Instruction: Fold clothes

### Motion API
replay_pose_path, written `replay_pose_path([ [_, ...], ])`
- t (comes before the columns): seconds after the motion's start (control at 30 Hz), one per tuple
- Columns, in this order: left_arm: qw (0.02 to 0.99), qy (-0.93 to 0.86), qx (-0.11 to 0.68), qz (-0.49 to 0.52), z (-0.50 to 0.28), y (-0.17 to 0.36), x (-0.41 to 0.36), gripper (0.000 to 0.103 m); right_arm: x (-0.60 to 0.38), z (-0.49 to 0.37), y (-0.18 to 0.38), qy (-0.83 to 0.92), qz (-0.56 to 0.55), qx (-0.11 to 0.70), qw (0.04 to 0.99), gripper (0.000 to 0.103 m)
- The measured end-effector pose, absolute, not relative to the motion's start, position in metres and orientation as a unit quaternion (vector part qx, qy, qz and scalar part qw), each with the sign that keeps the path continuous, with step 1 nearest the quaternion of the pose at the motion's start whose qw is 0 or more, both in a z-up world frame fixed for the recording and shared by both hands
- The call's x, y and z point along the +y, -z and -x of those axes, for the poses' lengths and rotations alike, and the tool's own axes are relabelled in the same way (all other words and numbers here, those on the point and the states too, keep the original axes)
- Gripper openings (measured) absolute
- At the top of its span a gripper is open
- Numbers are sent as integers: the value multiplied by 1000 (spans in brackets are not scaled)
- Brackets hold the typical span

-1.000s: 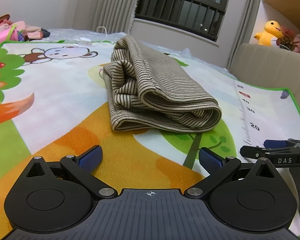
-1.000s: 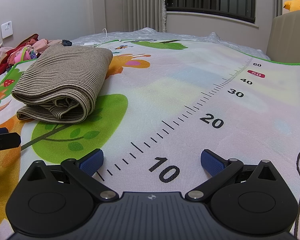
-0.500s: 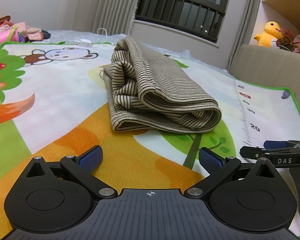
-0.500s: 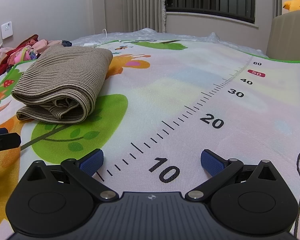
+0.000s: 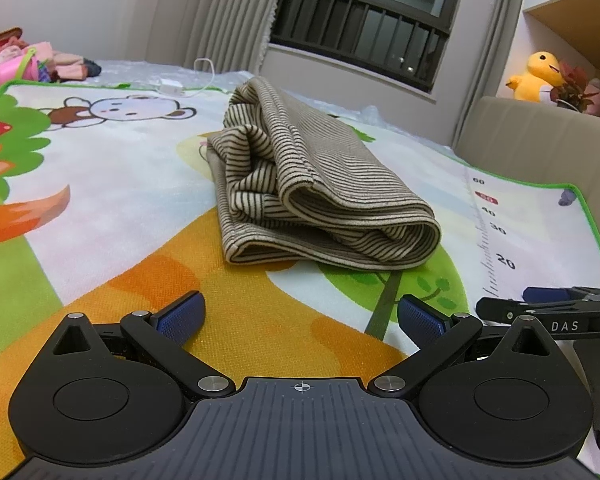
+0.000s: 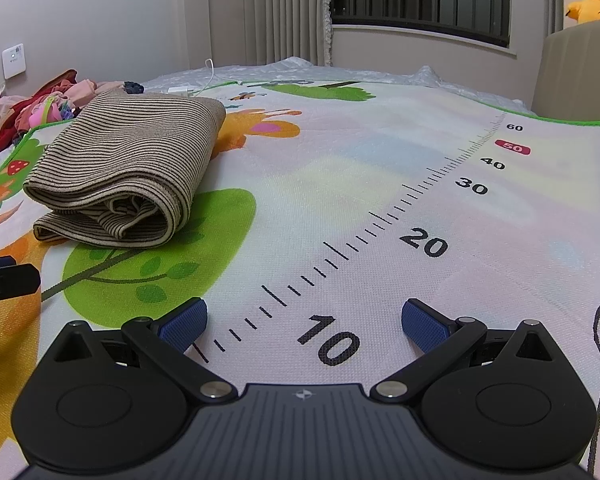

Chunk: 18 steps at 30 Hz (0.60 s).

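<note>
Striped garment (image 5: 324, 196), beige with dark lines, folded into a thick bundle, lying on the cartoon-printed play mat (image 5: 100, 184) ahead of both tools and touched by neither. Left gripper (image 5: 300, 314): jaws spread wide, empty, low over the mat's orange patch. Right gripper (image 6: 304, 320): jaws likewise spread, empty, over the printed ruler scale (image 6: 420, 204). Pile of pink and red clothes (image 6: 32, 114) beyond the mat's far left edge.
</note>
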<state>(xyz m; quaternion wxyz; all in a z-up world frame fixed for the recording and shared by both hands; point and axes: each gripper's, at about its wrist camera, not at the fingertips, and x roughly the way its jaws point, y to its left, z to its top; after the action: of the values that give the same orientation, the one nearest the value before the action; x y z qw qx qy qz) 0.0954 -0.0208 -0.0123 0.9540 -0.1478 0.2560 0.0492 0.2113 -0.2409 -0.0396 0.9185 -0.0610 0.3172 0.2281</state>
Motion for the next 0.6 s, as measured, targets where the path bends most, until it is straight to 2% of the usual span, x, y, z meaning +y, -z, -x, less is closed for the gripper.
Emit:
replay_pose_path([
  [0.6, 952, -61, 273, 126, -101, 11, -27, 103, -241, -211, 40, -228, 62, 316, 919, 103],
])
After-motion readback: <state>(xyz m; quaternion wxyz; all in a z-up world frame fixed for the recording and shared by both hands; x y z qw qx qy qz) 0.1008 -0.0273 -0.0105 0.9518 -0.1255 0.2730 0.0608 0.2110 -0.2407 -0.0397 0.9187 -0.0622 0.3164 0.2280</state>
